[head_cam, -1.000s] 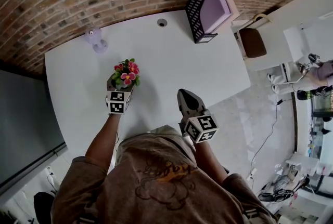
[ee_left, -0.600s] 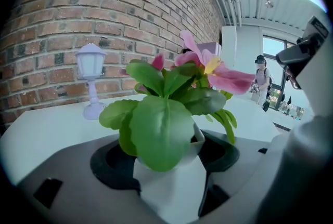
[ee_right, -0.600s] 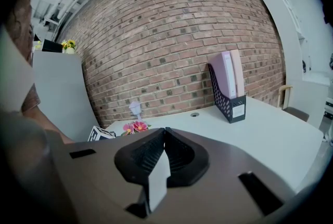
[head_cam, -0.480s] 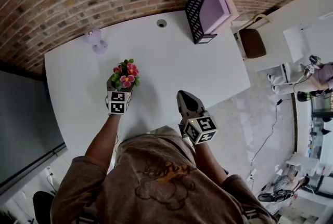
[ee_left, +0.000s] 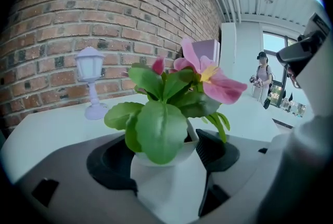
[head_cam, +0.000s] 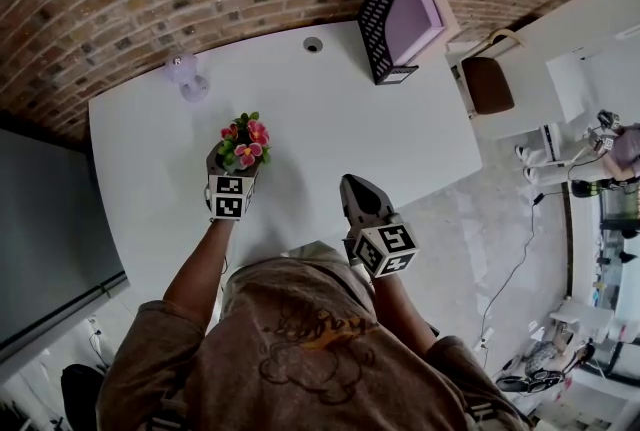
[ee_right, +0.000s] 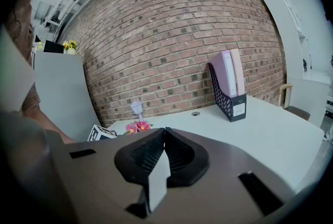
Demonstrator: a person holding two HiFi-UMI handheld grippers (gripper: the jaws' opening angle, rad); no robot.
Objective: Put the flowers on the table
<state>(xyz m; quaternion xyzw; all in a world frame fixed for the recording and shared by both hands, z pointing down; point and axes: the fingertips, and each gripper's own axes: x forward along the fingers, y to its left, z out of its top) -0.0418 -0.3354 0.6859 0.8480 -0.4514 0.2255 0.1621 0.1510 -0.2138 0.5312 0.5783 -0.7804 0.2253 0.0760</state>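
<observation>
A small white pot of pink flowers [head_cam: 243, 143] with green leaves stands upright in my left gripper [head_cam: 230, 169], over the left half of the white table [head_cam: 350, 119]. In the left gripper view the white pot [ee_left: 167, 173] sits between the two black jaws, which are shut on it, and the pink flowers [ee_left: 210, 80] rise above. I cannot tell whether the pot touches the tabletop. My right gripper [head_cam: 358, 191] hangs at the table's near edge with its jaws shut together on nothing [ee_right: 164, 137].
A small lilac lantern lamp [head_cam: 184, 74] stands at the back left by the brick wall. A black file holder with purple folders [head_cam: 400, 14] stands at the back right. A cable hole [head_cam: 313, 44] lies between them. A brown chair [head_cam: 489, 82] stands beyond the right edge.
The left gripper with the flower pot has hardly shifted; the view slid a few pixels. The right gripper stays where it was.
</observation>
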